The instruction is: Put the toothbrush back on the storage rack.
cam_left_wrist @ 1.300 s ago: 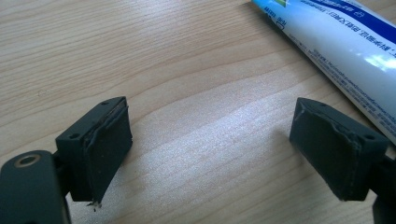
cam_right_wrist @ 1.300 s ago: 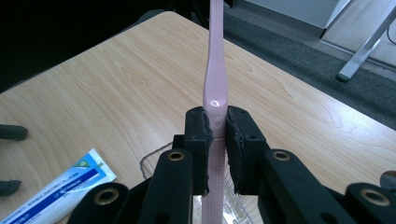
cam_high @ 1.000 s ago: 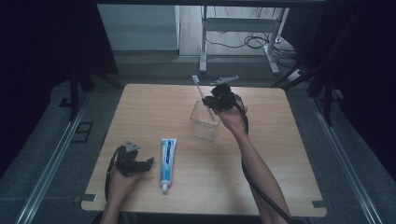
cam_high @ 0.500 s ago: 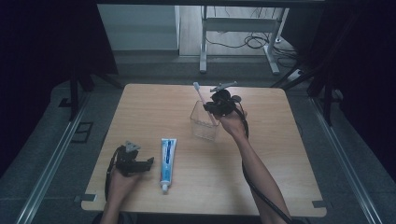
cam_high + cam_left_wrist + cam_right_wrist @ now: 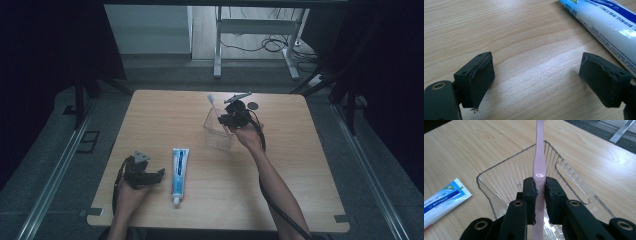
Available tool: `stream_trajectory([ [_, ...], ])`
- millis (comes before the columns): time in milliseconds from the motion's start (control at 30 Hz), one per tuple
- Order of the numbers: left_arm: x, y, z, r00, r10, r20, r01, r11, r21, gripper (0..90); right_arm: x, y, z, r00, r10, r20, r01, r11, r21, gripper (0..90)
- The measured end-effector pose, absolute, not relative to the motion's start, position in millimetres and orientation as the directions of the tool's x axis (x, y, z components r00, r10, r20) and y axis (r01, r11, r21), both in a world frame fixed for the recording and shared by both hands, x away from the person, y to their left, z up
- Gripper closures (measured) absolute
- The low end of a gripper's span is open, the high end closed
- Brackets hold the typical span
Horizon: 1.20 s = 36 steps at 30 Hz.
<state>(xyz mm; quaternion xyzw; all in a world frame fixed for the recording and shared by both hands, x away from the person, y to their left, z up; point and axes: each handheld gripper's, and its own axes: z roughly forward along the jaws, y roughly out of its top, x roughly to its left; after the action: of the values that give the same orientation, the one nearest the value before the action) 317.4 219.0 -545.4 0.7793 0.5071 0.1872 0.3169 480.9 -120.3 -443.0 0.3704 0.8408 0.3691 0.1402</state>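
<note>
The right gripper (image 5: 539, 187) pinches a slim pink plastic toothbrush (image 5: 540, 152) by its handle over the clear ribbed plastic container (image 5: 218, 131) on the pale wooden worktop (image 5: 300, 165), seemingly to stand it inside; its jaws are nearly closed on the handle. The left gripper (image 5: 544, 80) rests beside the white-and-blue toothpaste tube (image 5: 179, 167), jaws wide apart, holding nothing.

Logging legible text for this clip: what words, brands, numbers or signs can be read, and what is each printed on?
Toothpaste tube: small print in rows along the white side and white lettering on the blue band, all too small and blurred to read.
Toothpaste tube tail, seen in the right gripper view: a green emblem and lines of white print on blue, unreadable.
Toothbrush, clear container, table: no text.
</note>
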Motion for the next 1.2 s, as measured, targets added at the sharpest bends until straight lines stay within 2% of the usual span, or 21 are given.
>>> stream_trajectory([
  [833,317,219,-545,0.415,0.909,-0.029,0.672,-0.285,0.684,12.8,487,-112,-457,-0.680,0.731,0.060,0.586,0.493,0.643,77.4],
  [1200,318,219,-545,0.417,0.909,-0.028,0.671,-0.287,0.684,12.8,486,-112,-455,-0.686,0.725,0.057,0.581,0.499,0.643,69.5],
])
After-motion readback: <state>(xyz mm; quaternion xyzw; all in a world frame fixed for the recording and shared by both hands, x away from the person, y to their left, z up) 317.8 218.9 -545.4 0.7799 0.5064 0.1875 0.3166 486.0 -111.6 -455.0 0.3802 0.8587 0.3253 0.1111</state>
